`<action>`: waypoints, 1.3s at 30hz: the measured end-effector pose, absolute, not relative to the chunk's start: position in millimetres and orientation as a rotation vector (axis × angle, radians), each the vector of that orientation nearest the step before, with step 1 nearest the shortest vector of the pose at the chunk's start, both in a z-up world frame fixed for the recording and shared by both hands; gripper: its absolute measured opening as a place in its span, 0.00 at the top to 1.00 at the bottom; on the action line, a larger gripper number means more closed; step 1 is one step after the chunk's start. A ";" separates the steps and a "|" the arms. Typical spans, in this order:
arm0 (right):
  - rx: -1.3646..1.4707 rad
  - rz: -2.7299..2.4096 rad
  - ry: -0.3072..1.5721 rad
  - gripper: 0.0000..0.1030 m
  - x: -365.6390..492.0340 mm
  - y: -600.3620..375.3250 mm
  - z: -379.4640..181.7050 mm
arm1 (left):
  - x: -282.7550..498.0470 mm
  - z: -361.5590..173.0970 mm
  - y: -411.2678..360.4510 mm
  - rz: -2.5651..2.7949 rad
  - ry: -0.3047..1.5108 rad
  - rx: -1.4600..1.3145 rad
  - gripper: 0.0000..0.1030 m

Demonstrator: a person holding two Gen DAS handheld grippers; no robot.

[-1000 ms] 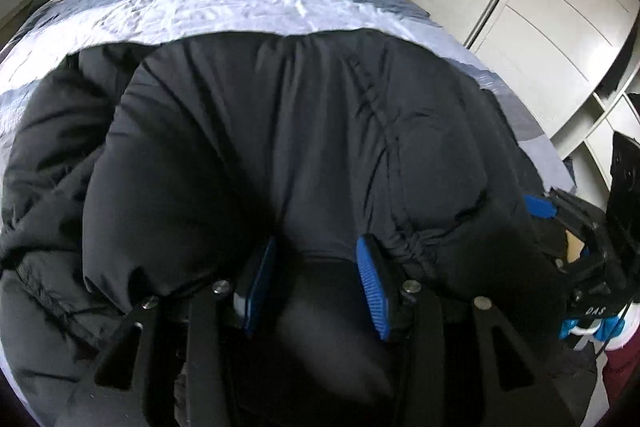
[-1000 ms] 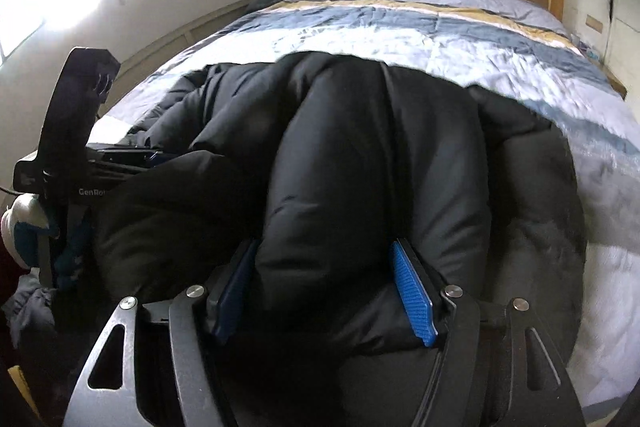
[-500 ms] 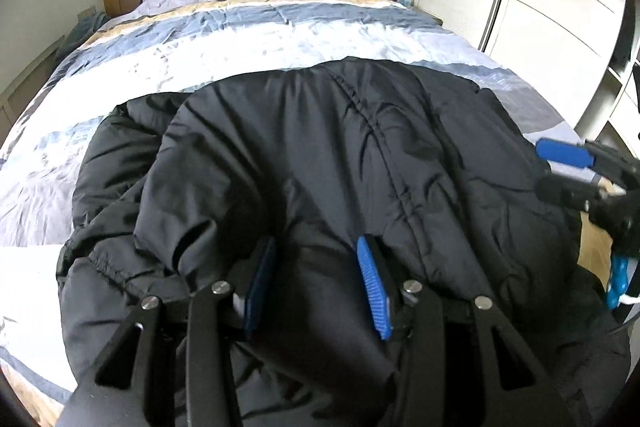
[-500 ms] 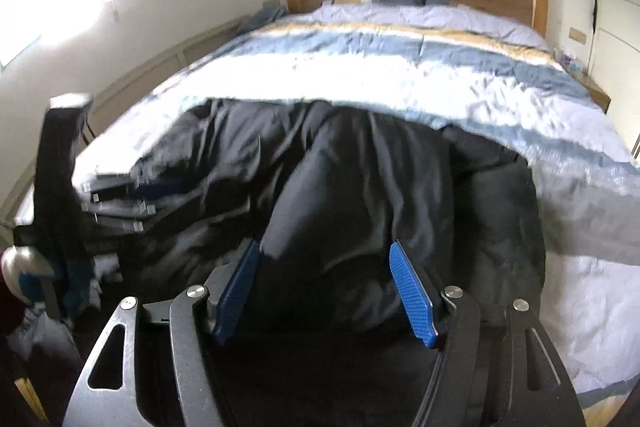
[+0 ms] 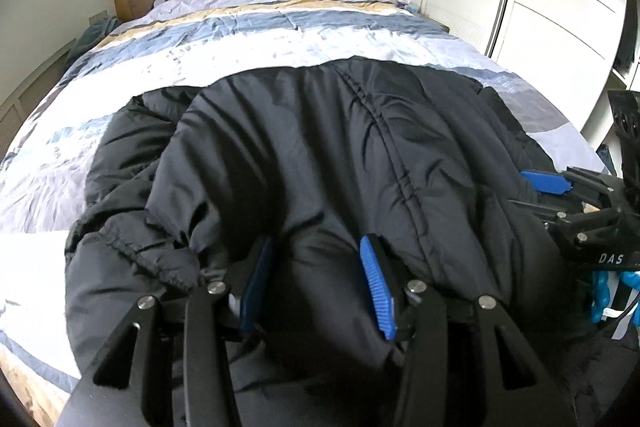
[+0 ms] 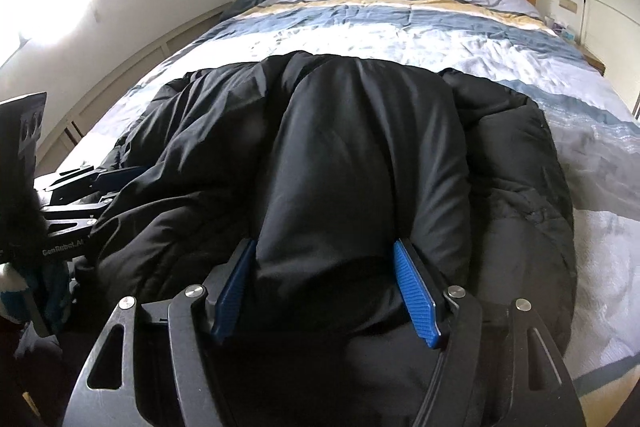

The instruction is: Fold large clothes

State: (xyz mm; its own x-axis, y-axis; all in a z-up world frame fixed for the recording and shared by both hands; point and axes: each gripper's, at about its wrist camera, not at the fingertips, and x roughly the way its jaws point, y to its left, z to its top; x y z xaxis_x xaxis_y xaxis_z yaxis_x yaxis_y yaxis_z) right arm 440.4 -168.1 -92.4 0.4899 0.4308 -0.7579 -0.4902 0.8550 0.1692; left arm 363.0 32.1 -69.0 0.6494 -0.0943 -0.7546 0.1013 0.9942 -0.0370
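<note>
Both claws have drawn back slightly since the earlier frame. Left claw (image 5: 316, 279) and right claw (image 6: 326, 291) each grip the coat (image 5: 320, 147), bunched ahead on the bed (image 5: 280, 39); folding seems unfinished.

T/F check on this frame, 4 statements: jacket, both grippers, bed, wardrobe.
1. The black puffer jacket lies on the striped duvet. True.
2. The left gripper is empty, clear of the fabric. False: jacket fabric bulges between its blue pads.
3. The right gripper has a thick roll of jacket between its fingers. True.
4. The white wardrobe stands with its doors wide open. False: the door panels in view are closed.
</note>
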 end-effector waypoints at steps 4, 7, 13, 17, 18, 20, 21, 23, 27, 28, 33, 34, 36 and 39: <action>-0.063 0.557 0.895 0.34 425.8 -176.9 -79.2 | 346.4 -56.1 30.3 -0.094 0.837 0.031 0.57; -0.070 0.548 0.890 0.33 409.9 -185.5 -69.1 | 329.4 -45.9 31.1 -0.087 0.822 0.035 0.57; -0.092 0.505 0.882 0.33 362.8 -214.3 -48.3 | 288.9 -23.7 33.6 -0.081 0.793 0.046 0.57; -0.082 0.477 0.876 0.32 332.2 -233.5 -39.0 | 260.2 -12.1 34.5 -0.078 0.777 0.051 0.56; -0.079 0.471 0.874 0.32 326.2 -236.6 -36.9 | 254.7 -11.2 33.1 -0.076 0.775 0.053 0.55; -0.069 0.458 0.869 0.32 311.4 -243.4 -32.4 | 240.8 -7.7 33.2 -0.073 0.770 0.058 0.54; -0.066 0.453 0.866 0.32 305.6 -245.6 -30.8 | 234.1 -6.0 33.7 -0.071 0.769 0.058 0.54; -0.061 0.447 0.861 0.31 293.0 -249.0 -26.9 | 224.3 -1.2 33.8 -0.070 0.762 0.061 0.54; -0.064 0.448 0.847 0.31 282.1 -247.4 -21.5 | 216.7 8.4 37.9 -0.061 0.743 0.066 0.53; -0.061 0.451 0.843 0.31 281.8 -246.4 -20.5 | 217.6 10.8 39.2 -0.058 0.740 0.063 0.53; -0.070 0.475 0.802 0.31 307.0 -226.7 -12.2 | 245.3 16.6 49.8 -0.054 0.742 0.036 0.52; -0.066 0.479 0.794 0.31 315.0 -222.2 -11.0 | 253.7 16.3 51.7 -0.054 0.746 0.027 0.52; -0.057 0.482 0.780 0.31 331.7 -212.2 -8.3 | 269.6 15.2 55.5 -0.051 0.752 0.002 0.52; -0.039 0.491 0.758 0.30 363.0 -198.3 -5.5 | 297.7 12.0 59.7 -0.049 0.756 -0.045 0.52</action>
State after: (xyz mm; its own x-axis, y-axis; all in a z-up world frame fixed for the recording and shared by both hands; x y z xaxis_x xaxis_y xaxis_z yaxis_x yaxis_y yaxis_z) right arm 363.0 -198.3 -5.5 0.6194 0.4134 -0.6674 -0.4408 0.8866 0.1401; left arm 297.7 59.7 12.0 0.7262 -0.0610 -0.6847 0.0284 0.9979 -0.0588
